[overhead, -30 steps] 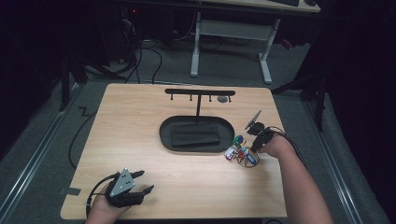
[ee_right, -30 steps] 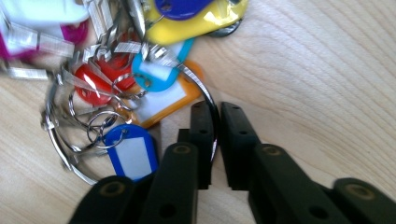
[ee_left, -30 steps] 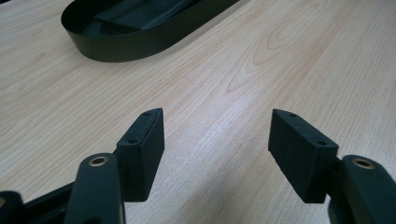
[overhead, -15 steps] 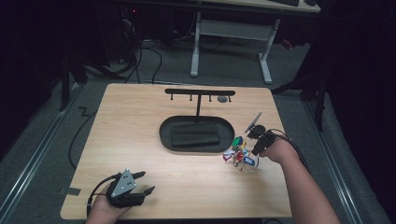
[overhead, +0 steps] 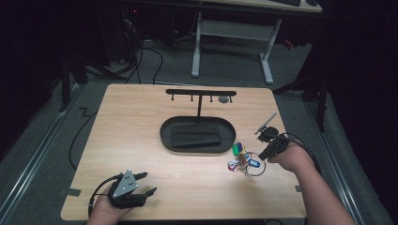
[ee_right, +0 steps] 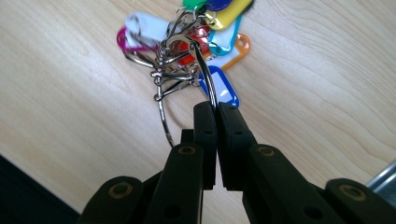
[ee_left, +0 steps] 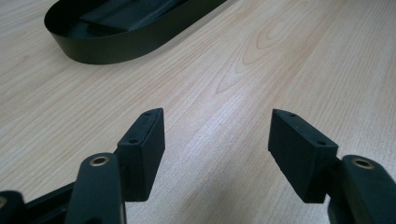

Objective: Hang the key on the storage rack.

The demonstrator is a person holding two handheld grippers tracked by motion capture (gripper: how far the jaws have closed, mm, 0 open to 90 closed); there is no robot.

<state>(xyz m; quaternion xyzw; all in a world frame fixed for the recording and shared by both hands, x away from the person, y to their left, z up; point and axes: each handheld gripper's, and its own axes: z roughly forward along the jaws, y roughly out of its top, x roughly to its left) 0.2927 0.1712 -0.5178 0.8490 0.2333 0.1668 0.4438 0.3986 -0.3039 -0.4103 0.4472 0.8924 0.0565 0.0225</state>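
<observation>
Pale wood table (overhead: 141,140) on grey floor, dark room, white desk legs at top. No readable writing. Right gripper (ee_right: 215,109) jaws clamped on key ring (ee_right: 205,77), right of centre. Left gripper (overhead: 141,183) jaws apart, lower left.

**No readable writing**

No text, brand, number or sign can be read anywhere; the coloured key tags (ee_right: 219,86) on the ring show blank faces, and nothing is printed on the black tray (overhead: 197,136) or the wooden table (overhead: 141,122)
</observation>
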